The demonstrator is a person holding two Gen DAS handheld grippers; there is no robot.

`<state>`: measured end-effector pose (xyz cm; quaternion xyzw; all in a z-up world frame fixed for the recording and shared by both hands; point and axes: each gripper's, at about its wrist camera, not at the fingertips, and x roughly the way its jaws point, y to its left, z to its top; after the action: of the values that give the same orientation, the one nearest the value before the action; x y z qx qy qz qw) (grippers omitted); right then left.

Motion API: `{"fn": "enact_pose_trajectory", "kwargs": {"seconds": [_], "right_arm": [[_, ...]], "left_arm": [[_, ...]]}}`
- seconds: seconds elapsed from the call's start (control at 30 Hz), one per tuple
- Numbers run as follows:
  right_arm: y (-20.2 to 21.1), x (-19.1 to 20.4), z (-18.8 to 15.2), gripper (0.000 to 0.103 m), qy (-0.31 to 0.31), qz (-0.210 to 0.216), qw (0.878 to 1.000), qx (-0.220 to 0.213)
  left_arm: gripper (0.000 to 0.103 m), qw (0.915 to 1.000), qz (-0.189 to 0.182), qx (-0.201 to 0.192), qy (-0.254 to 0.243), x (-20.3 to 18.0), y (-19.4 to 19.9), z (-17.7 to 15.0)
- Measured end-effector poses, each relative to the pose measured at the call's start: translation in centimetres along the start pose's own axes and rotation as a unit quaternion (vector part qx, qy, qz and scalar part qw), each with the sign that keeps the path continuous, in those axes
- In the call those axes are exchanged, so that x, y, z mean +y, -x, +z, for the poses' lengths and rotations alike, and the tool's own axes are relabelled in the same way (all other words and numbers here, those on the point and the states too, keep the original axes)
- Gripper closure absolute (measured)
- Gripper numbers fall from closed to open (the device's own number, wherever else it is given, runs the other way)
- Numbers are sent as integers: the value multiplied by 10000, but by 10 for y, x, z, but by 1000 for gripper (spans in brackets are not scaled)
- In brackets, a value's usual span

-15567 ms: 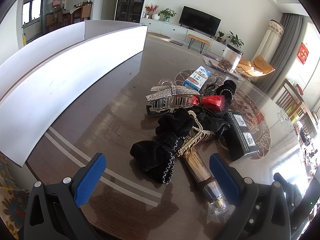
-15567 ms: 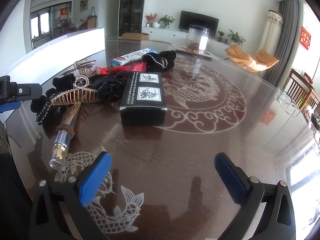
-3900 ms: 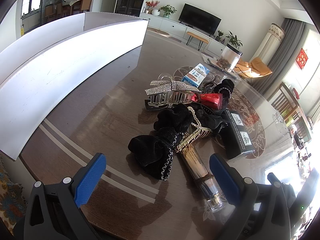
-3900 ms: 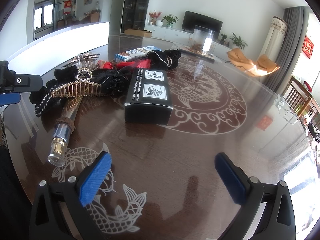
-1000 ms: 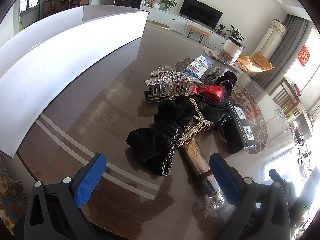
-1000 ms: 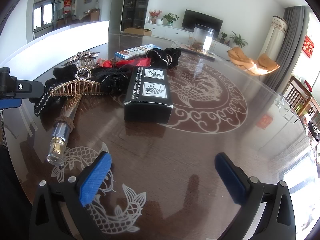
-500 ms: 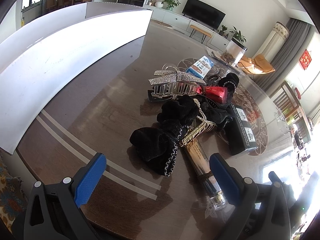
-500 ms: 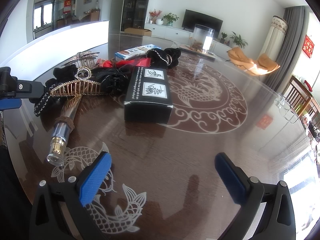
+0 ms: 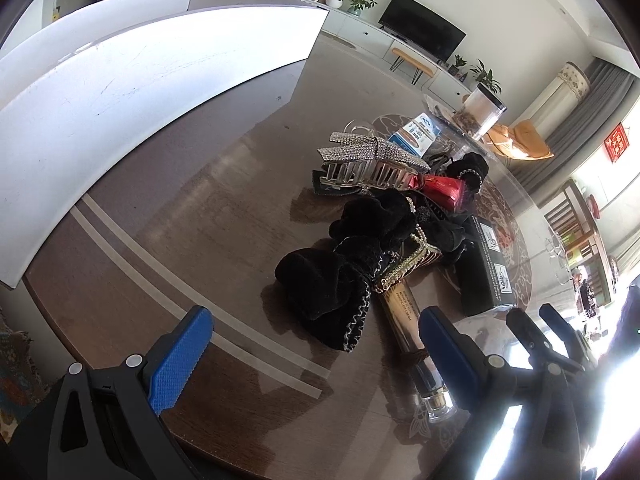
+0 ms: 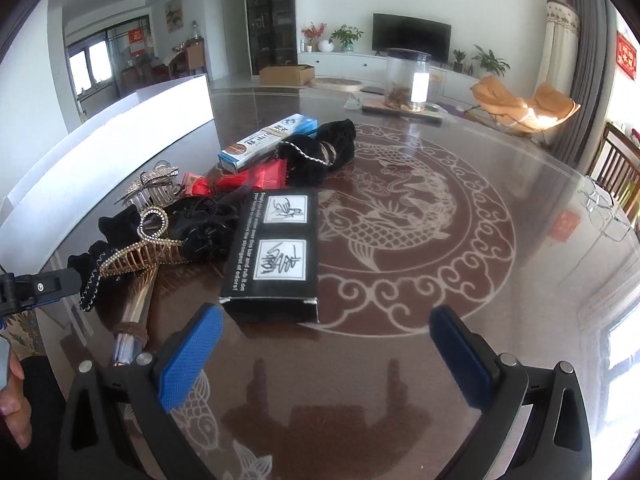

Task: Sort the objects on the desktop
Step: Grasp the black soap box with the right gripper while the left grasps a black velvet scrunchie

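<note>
Nearest my left gripper (image 9: 312, 356), fingers spread wide and holding nothing, is the black velvet scrunchie (image 9: 324, 292), at the near end of the pile. I'm hovering low with it roughly centred between the pads, probably because it's the easiest first pick: soft, on top, nothing pinning it except the gold comb (image 9: 408, 264), which leans on its far edge.

My right gripper (image 10: 324, 356) is also spread and empty, parked above bare table (image 10: 400, 360), with the black box (image 10: 276, 256) just ahead of its left pad. Looks like I'm keeping it clear so both arms don't crowd the same heap.

Beside the scrunchie, the long bottle (image 9: 416, 344) lies flat, cap toward me and neck under the comb. It would roll if nudged, so I'd lift the comb off first.

Mid-pile: a second black scrunchie (image 9: 376, 220) under the comb, then the rhinestone claw clip (image 9: 372, 160) sitting on top, teeth down. The red wrapper (image 9: 444, 190) is wedged between the clip and the far black scrunchie (image 10: 324, 148).

Farthest: the blue-white carton (image 10: 268, 140) lies flat, touching that scrunchie.

Everything is still bunched in one overlapping cluster; no sorted groups yet. The white board (image 9: 120, 92) runs along the left edge, well apart from the pile. Can't tell whether it's a sorting target.
</note>
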<state>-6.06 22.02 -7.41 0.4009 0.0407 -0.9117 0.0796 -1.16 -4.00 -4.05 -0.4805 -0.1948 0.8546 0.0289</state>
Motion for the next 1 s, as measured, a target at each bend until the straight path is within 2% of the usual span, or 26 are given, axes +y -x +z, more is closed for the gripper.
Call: {"fn": "enact_pose_trajectory", "kwargs": {"seconds": [0.13,0.23,0.33,0.37,0.43,0.5,0.57,0.67,0.73,0.87,1.0], "right_arm": [[-37,15,25,0,576,219,9970,478],[-64,21,30,0,755,50,9949,668],[-84,14,35,0,412,216,9954,838],[-85,9,35,1,256,264,9964,762],[-85,8,37,12,212,142,9975,655],[-80,9,37,44,259,166,9980,546],[-77,8,35,43,240,224,9977,601],[-65,4,22,43,307,284,9973,607],[-52,0,7,43,334,311,9972,585],[-24,0,-22,43,372,366,9969,581],[-6,2,-42,43,404,383,9967,588]], "left_arm": [[0,10000,35,9,4,0,0,0],[0,9999,99,15,-47,-1,1,-1],[0,9999,113,63,-76,-1,0,-1],[0,9999,86,94,-62,0,-1,0],[0,9998,59,179,-4,2,-4,1],[0,9997,29,249,33,4,-6,1],[0,9995,-8,303,-15,5,-6,2],[0,9974,-183,558,-412,3,-6,10],[0,9928,-184,695,-958,-4,-6,18],[0,9776,229,799,-1933,-21,-18,29],[0,9622,587,1211,-2365,-31,-52,32]]}}
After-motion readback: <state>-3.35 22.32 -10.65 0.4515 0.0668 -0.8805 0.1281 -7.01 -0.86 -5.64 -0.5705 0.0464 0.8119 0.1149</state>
